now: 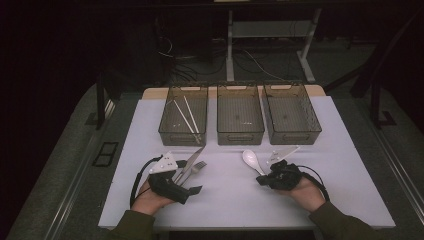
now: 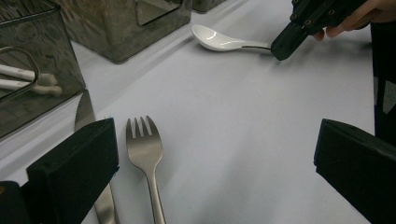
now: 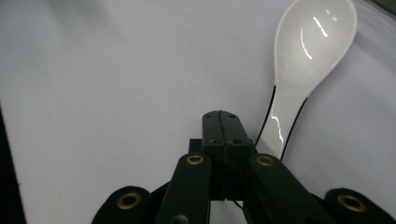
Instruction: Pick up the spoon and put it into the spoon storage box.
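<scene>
Just beside the right gripper (image 3: 222, 122), touching its side, the white spoon's (image 3: 308, 51) handle is lying on the table (image 1: 225, 200), bowl pointing away beyond the tips; the jaws are pressing together on nothing, the spoon outside them. Between the wide-open jaws of the left gripper (image 2: 210, 158) the fork (image 2: 145, 154) is lying untouched, a knife (image 2: 86, 112) passing under one jaw, bins (image 1: 240, 120) standing farther ahead

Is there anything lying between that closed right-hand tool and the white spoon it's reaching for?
Nothing visible does. The right gripper, its fingers shut together with nothing between them, sits right beside the handle of the glossy white ceramic spoon, with bare white tabletop around them.
</scene>
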The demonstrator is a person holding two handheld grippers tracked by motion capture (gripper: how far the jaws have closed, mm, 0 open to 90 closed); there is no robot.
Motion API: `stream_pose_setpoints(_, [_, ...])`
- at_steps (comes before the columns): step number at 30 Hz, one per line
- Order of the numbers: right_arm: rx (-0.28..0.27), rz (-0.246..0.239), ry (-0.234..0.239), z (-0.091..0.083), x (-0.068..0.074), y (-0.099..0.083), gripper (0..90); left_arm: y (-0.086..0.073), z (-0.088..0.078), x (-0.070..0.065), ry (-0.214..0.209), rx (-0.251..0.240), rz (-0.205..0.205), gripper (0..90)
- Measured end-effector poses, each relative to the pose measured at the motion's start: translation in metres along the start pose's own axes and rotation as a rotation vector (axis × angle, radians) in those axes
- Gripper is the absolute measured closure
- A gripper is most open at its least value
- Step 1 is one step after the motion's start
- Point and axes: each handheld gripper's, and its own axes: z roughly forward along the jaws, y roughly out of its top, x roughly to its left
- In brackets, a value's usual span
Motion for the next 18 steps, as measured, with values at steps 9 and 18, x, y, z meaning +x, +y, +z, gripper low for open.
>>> stream_pose_setpoints(9, [0.03,-0.015,-0.031,0.0032,-0.0014,-0.0013,89.7,-0.0002,0.0038,0.0017,-0.001,-0.004,0.003,0.0])
stream_pose_setpoints(18, [0.043,-0.007,-0.069,-0.0004,-0.0075,-0.0027,89.8,0.0,0.0027,0.0009,-0.002,-0.012,0.006,0.0])
